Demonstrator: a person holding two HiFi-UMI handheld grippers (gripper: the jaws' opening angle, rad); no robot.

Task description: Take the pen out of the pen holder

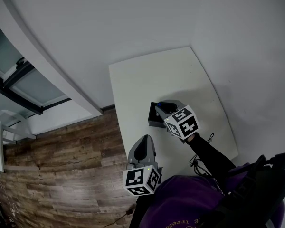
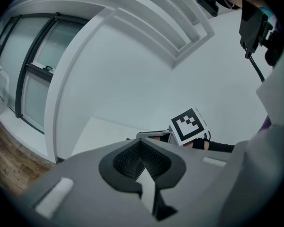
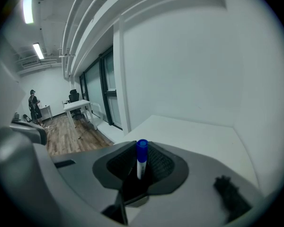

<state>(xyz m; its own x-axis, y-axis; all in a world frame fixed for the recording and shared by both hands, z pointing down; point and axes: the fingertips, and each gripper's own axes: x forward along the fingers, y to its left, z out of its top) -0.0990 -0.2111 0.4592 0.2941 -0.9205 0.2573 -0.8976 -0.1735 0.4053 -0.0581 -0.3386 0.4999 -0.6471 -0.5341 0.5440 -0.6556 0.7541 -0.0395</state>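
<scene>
The right gripper (image 3: 141,168) is clenched on the pen (image 3: 141,156). The pen stands upright between the two ribbed pads, and its blue cap rises just above them. From the head view, this gripper reaches over the black holder (image 1: 154,119), which sits on the white table (image 1: 180,75) toward the near left part of the top. The gripper's tip covers the holder's right side, so whether the pen's lower end is still inside the holder cannot be told. The left gripper (image 2: 142,163) has its jaws pressed together with nothing between them. It hangs at the table's near left edge, nearer than the holder and apart from it, and points toward the far wall. Its own view shows the marker cube (image 2: 190,125) of the right gripper beyond its tips. Wood floor (image 1: 61,165) lies to the left of the table.
</scene>
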